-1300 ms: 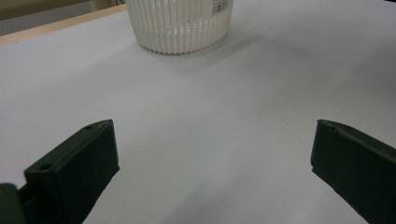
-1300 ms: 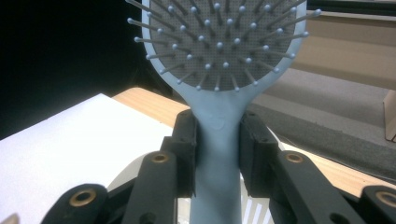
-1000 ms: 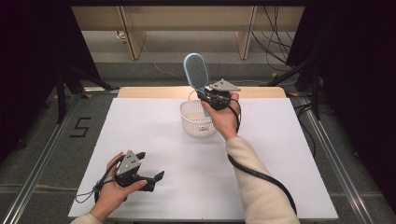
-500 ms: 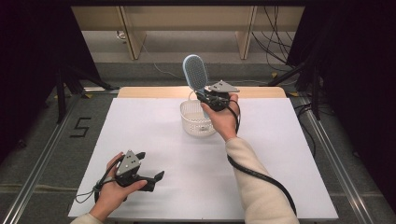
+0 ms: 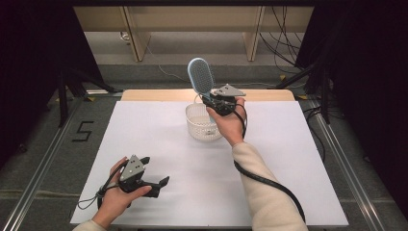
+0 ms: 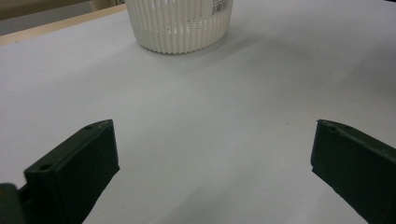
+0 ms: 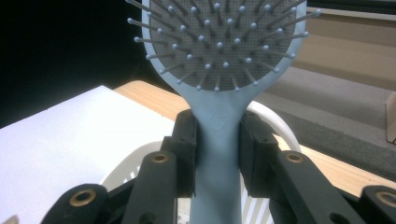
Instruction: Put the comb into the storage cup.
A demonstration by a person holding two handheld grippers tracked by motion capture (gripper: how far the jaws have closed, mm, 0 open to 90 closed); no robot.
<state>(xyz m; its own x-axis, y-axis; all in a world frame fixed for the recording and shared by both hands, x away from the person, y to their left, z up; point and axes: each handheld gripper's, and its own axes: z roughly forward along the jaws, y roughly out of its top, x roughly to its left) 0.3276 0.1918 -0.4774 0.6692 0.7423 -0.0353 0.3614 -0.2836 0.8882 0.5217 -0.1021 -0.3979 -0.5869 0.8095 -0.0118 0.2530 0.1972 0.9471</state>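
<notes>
A light blue hairbrush [image 5: 201,80] stands upright, bristle head up, held by its handle [image 7: 218,158] in my right gripper [image 5: 211,102], which is shut on it just above a white ribbed basket [image 5: 199,126] at the table's far middle. Part of the basket's rim [image 7: 275,122] appears behind the jaws in the right gripper view. My left gripper [image 5: 154,178] rests low near the table's front left, open, with bare white tabletop between its jaws. It faces the basket [image 6: 180,23], which stands well ahead of it.
The white tabletop [image 5: 144,134] has a wooden strip [image 5: 159,95] along its far edge. Metal rails [image 5: 43,168] run along both sides of the table. A black cable [image 5: 269,185] trails from the right gripper along the forearm.
</notes>
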